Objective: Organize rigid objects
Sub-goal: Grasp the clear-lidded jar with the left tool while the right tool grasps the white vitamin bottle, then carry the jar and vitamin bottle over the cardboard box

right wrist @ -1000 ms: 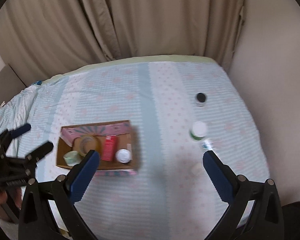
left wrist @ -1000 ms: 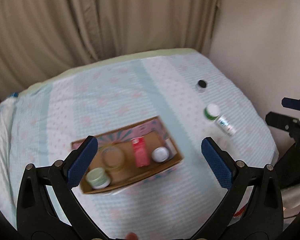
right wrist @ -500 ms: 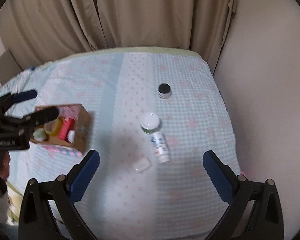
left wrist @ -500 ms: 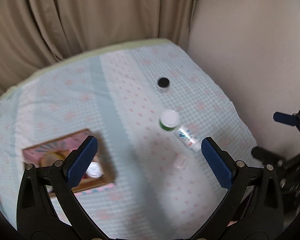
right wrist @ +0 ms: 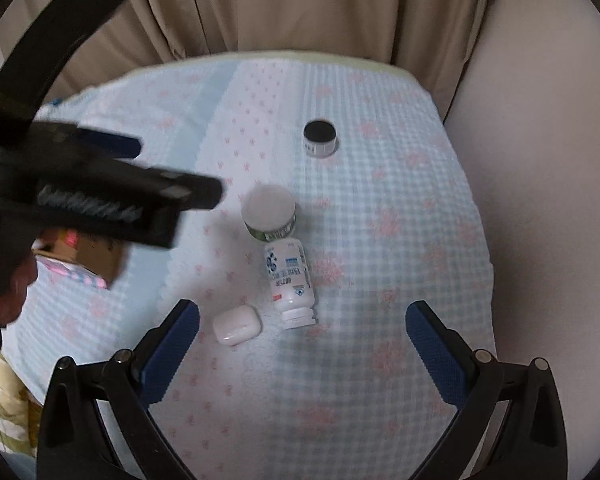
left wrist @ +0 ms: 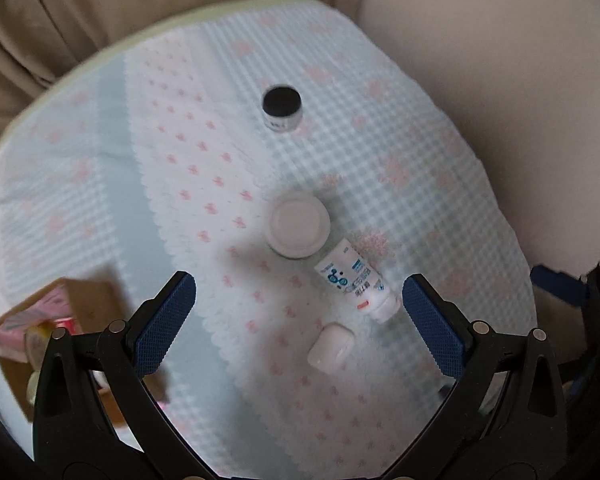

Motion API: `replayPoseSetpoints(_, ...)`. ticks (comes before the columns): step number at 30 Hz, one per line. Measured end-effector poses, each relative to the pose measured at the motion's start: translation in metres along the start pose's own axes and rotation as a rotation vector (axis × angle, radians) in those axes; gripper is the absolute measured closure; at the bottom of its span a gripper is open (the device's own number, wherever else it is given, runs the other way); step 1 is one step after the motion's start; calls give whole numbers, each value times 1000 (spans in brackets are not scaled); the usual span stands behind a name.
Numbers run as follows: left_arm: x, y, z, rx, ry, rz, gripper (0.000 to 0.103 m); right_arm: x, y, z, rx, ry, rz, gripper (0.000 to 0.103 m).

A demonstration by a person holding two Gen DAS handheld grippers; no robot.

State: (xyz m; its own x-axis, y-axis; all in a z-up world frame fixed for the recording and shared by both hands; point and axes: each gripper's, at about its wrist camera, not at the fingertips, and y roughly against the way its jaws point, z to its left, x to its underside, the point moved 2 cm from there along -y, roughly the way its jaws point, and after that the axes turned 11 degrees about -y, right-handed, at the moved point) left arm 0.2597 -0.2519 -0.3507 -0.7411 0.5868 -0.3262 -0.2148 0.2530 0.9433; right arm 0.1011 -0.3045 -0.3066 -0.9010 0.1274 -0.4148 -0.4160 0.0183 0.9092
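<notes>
On the checked blue cloth (left wrist: 204, 184) stand a white-lidded jar (left wrist: 299, 225) and a small black-lidded jar (left wrist: 281, 108). A white bottle (left wrist: 354, 285) lies on its side, with a small white case (left wrist: 331, 346) beside it. My left gripper (left wrist: 299, 318) is open and empty above the case and bottle. My right gripper (right wrist: 302, 346) is open and empty, just near of the same bottle (right wrist: 289, 281) and case (right wrist: 236, 324). The white-lidded jar (right wrist: 269, 211) and the black-lidded jar (right wrist: 319, 137) also show in the right wrist view.
A cardboard box (left wrist: 84, 312) with several items in it sits at the left, partly behind my left gripper's finger. In the right wrist view the left gripper's body (right wrist: 92, 196) covers most of the box (right wrist: 96, 258). Beige curtains (right wrist: 300, 4) and a wall (left wrist: 500, 80) border the table.
Both grippers have swung right and come down closer to the loose jars, bottle and case. The box has slid to the left edge of both views.
</notes>
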Motion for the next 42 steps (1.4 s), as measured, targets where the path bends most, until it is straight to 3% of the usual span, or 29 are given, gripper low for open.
replayPoseSetpoints(8, -28, -91, 7, 40, -36, 154, 0, -4, -69, 4, 23, 15, 77, 4)
replayPoseSetpoints(12, -31, -121, 6, 41, -69, 197, 0, -1, -100, 9, 25, 22, 92, 11)
replayPoseSetpoints(17, -30, -152, 8, 39, -94, 238, 4, 3, -137, 11, 23, -6, 125, 12)
replayPoseSetpoints(19, -30, -159, 9, 49, -93, 242, 5, 3, -149, 13, 24, -15, 130, 12)
replayPoseSetpoints(21, -30, -163, 11, 60, -90, 236, 7, 3, -160, 14, 24, -15, 124, 18)
replayPoseSetpoints(25, -28, -175, 8, 77, -106, 247, 26, 6, -177, 16, 42, -17, 108, 19)
replayPoseSetpoints(27, -26, -180, 6, 89, -110, 253, 30, 8, -186, 15, 42, -22, 111, 34)
replayPoseSetpoints(31, -24, -183, 3, 81, -117, 245, 31, 12, -196, 12, 41, -18, 129, 51)
replayPoseSetpoints(42, -25, -179, 3, 84, -98, 237, 32, 6, -196, 3, 28, -29, 135, 53)
